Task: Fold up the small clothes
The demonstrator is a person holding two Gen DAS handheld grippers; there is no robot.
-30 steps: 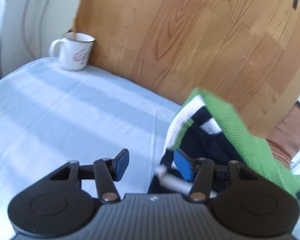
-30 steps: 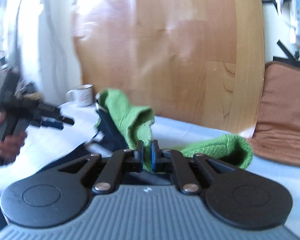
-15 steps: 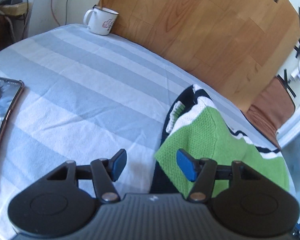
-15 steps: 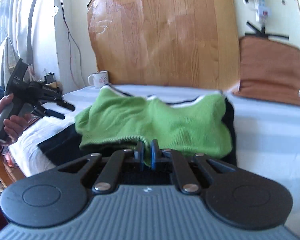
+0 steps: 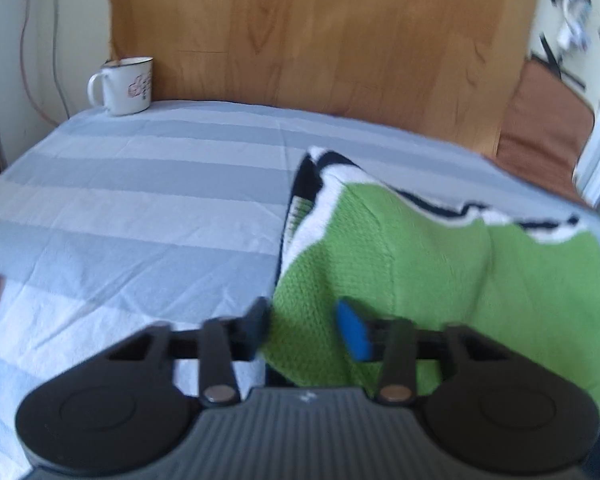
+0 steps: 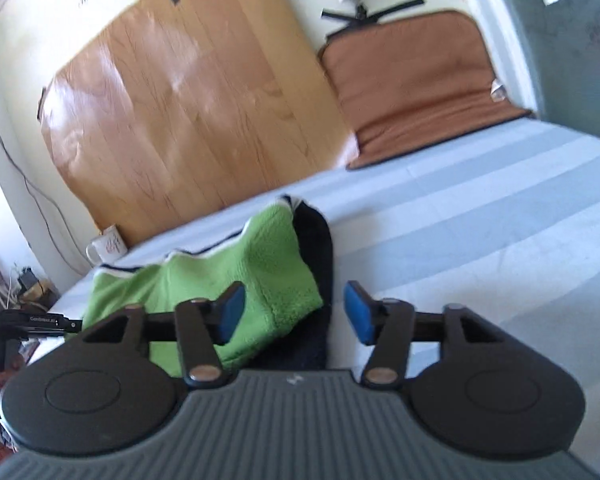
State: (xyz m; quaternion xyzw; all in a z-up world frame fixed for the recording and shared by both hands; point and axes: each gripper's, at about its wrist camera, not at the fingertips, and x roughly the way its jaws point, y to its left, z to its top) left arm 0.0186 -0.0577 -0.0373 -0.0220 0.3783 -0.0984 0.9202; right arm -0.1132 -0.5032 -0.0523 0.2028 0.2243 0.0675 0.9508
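both sets of jaws stand apart, and neither pinches anything. the right gripper (image 6: 294, 312) has just been opening: its blue pads (image 6: 356, 312) sit wide, and the near corner of the sweater (image 6: 220, 280) lies in the gap between them without either pad pressing on it. the left gripper (image 5: 304, 328) has just been closing, yet a gap remains between its fingers; the green edge of the sweater (image 5: 420, 272) lies in that gap, close against the left finger (image 5: 256, 326), and blur makes it hard to tell whether that finger touches the knit. the right blue pad (image 5: 352, 334) hangs in front of the cloth.

the sweater is green knit with white and dark blue bands along its far edge and a dark layer underneath. it lies folded over on the bed sheet (image 5: 140, 208), which has pale blue and white stripes. from the left gripper's camera it fills the right half of the bed; from the right gripper's camera it sits left of centre, with bare sheet (image 6: 480, 220) stretching away to the right.

a white mug (image 5: 126, 86) stands at the far left corner of the bed, well apart from the sweater, against a wooden panel (image 5: 320, 40) leaning on the wall. a brown cushion (image 6: 416, 80) stands beside the panel. at the left edge of the right camera's view, a hand (image 6: 4, 376) holds the left gripper's dark handle.
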